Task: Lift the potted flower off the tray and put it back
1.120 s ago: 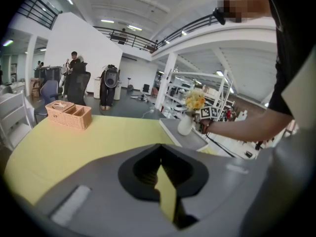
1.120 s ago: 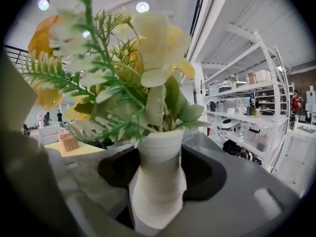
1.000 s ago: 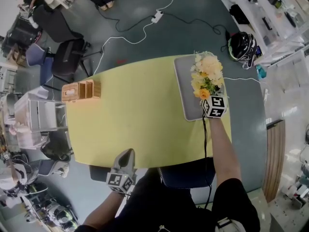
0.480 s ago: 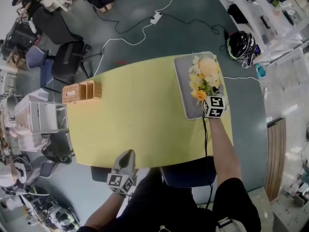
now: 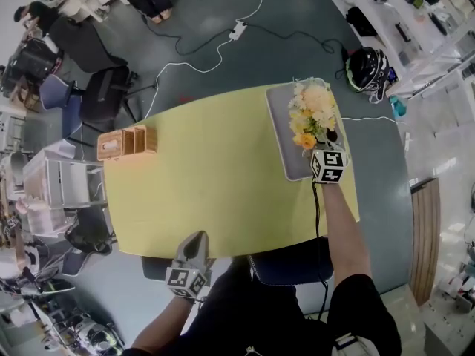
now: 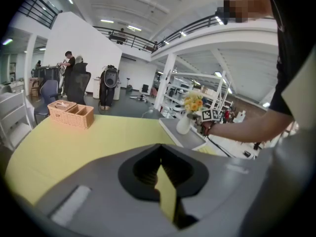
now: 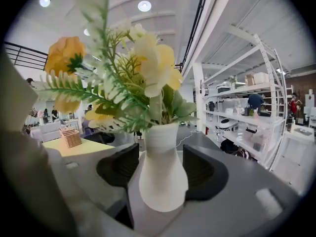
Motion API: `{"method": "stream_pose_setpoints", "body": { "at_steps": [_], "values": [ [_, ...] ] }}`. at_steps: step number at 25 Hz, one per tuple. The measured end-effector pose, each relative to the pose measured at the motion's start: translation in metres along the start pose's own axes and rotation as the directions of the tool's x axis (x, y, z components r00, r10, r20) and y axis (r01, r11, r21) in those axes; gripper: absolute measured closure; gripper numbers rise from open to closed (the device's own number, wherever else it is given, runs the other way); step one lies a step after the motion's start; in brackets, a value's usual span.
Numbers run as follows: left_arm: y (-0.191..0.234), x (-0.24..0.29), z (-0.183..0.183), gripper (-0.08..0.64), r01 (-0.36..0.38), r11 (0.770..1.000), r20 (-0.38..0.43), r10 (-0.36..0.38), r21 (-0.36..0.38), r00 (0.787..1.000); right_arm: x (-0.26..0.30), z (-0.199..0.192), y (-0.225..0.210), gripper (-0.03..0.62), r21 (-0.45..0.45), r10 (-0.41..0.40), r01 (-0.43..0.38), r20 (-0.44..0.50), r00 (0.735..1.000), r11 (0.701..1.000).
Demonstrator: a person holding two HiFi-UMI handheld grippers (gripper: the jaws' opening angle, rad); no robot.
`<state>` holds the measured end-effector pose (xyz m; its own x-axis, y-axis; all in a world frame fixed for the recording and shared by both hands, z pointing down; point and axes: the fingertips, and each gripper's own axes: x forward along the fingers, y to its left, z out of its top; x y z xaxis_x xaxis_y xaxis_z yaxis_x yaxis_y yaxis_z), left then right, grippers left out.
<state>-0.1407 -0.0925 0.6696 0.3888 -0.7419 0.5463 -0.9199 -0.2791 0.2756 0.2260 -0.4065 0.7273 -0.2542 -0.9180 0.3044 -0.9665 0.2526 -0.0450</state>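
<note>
Barely shifted from before, right tongs [image 7: 159, 168] pinch the upright white ceramic vase of yellow artificial flowers [image 7: 163, 189] on the flat grey tray [image 5: 281, 124]; left tongs [image 6: 164, 184], pressed together, sit well apart from that tray.

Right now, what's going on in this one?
A person works two handheld grippers at a yellow table. The right gripper is closed on the potted flower at its white vase. The flower stands on the grey tray at the table's right end and doesn't look lifted yet. The left gripper hangs shut and empty off the near edge.
</note>
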Motion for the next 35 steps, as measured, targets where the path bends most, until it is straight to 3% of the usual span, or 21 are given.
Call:
{"method": "stream_pose_setpoints", "body": {
  "at_steps": [13,17,27,35],
  "values": [
    [-0.001,-0.022,0.01,0.552,0.044,0.999,0.062,-0.046,0.031,0.997,-0.067,-0.008,0.023,0.313,0.021,-0.022,0.022,-0.014,1.0,1.0],
    [0.002,-0.038,0.018,0.552,0.065,0.997,0.089,-0.069,0.047,0.994,-0.097,0.004,0.049,0.35,0.034,-0.01,0.01,0.001,1.0,0.999],
    [-0.002,-0.073,0.056,0.552,0.13,0.986,0.184,-0.147,0.103,0.972,-0.179,0.076,0.114,0.49,0.045,0.013,-0.017,0.093,0.996,0.999],
    [-0.003,-0.107,0.088,0.552,0.188,0.972,0.247,-0.219,0.142,0.944,-0.25,0.146,0.208,0.529,-0.003,0.088,-0.088,0.154,0.984,0.996]
  ]
}}
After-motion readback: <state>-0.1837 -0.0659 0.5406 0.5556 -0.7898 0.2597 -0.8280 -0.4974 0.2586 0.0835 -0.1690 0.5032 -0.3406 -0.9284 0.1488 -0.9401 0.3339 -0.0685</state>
